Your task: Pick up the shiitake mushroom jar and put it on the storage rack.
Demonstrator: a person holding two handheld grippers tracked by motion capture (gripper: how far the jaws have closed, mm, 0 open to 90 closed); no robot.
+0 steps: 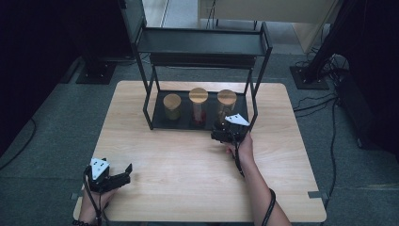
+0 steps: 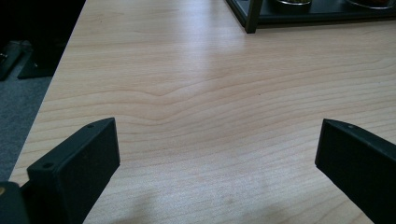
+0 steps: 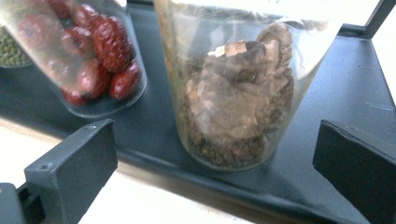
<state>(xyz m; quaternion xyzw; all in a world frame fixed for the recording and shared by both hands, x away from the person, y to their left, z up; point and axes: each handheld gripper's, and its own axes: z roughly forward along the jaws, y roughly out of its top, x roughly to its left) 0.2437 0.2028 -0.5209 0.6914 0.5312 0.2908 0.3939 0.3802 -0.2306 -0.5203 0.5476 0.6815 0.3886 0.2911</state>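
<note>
Three clear jars with wooden lids stand in a row on the lower shelf (image 1: pixel 157 123) of a black rack. The left jar (image 1: pixel 172 106) holds green beans, the middle jar (image 1: pixel 198 105) holds red dates (image 3: pixel 105 51), and the right jar (image 1: pixel 226 102) holds dried brown mushrooms (image 3: pixel 238 100). My right gripper (image 1: pixel 223 135) is open just in front of the mushroom jar, its jaws spread wide on either side of it without touching. My left gripper (image 1: pixel 123 173) rests open near the table's front left corner, nothing between its jaws (image 2: pixel 217 154).
The rack's upper shelf (image 1: pixel 202 42) overhangs the jars, and its black posts (image 1: pixel 147 104) stand at the corners. The light wooden table (image 1: pixel 179 165) stretches between the two grippers. Stand bases and cables lie on the grey floor (image 1: pixel 329 103) around the table.
</note>
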